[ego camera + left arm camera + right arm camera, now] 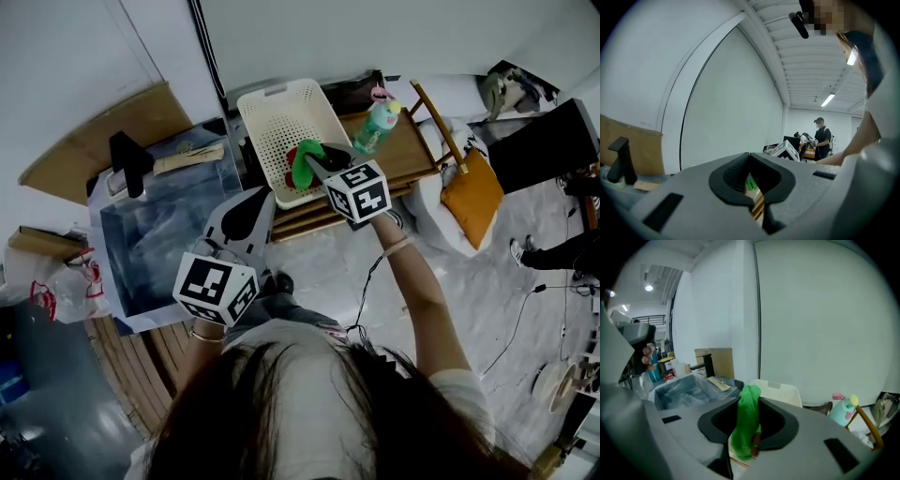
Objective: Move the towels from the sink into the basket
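R gripper pinches green towel. Only head view puts it over basket, w/ a red item inside, maybe another towel. L gripper jaws closed, empty, by sink.

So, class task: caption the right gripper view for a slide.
Right tongs clamp a green towel, white basket behind it.
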Action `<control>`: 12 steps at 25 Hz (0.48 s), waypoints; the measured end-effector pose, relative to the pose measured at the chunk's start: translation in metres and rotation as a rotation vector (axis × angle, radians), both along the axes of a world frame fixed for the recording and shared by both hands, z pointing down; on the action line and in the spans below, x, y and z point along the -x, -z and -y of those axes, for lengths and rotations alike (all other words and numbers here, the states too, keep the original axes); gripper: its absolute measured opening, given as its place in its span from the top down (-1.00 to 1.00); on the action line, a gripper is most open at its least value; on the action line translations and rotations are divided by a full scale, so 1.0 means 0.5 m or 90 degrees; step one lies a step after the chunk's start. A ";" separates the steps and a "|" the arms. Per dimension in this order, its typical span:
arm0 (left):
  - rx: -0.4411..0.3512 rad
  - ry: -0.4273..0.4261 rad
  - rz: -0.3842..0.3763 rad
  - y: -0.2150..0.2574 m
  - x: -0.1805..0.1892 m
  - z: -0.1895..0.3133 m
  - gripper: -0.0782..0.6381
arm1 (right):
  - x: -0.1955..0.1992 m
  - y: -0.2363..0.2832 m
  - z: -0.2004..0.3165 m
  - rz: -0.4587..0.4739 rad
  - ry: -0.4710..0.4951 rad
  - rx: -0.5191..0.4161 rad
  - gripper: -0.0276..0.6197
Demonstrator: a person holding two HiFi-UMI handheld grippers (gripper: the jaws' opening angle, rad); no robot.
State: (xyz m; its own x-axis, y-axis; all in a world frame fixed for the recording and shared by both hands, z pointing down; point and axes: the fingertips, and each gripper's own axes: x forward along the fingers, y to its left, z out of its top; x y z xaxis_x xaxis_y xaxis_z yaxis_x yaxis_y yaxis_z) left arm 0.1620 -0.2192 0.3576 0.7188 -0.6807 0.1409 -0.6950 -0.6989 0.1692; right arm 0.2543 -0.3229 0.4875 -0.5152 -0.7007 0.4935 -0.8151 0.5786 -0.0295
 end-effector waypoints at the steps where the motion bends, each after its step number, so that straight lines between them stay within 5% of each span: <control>1: 0.002 0.003 0.002 -0.002 0.003 0.003 0.76 | -0.002 -0.019 0.008 -0.014 0.003 0.009 0.54; 12: 0.022 0.036 0.011 -0.024 0.045 0.032 0.76 | -0.006 -0.186 0.058 -0.129 0.035 0.106 0.43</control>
